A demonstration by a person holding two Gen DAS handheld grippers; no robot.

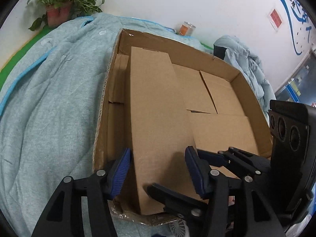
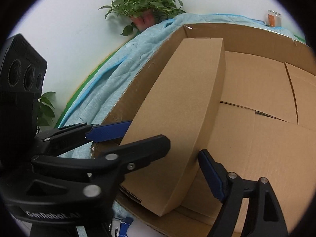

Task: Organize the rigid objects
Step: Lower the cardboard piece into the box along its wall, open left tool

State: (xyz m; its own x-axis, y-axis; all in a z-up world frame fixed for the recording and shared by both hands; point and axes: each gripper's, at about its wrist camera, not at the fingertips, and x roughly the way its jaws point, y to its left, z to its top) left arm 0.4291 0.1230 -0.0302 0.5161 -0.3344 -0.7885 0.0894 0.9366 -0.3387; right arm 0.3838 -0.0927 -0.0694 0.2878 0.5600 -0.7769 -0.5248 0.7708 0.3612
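Observation:
A wide, shallow cardboard tray (image 1: 197, 49) (image 2: 256, 33) holds several closed cardboard boxes (image 1: 223, 132) (image 2: 256, 83) lying flat. A long, narrow cardboard box (image 1: 154, 98) (image 2: 187, 90) stands on edge along the tray's left side, above the others. My left gripper (image 1: 158, 169) straddles its near end, and both blue pads lie against its sides. My right gripper (image 2: 158, 167) comes in from the right and stands wide. Its right pad (image 2: 211, 173) is at the box's edge. Its left finger is hidden behind the left gripper's finger (image 2: 148, 144).
The tray rests on a light blue quilt (image 1: 49, 98). A potted plant (image 1: 59, 9) and a jar with an orange label (image 1: 186, 28) stand by the white wall. A pale blue jacket (image 1: 246, 63) hangs to the right. Smaller boxes (image 1: 118, 79) fill the gap at the tray's left wall.

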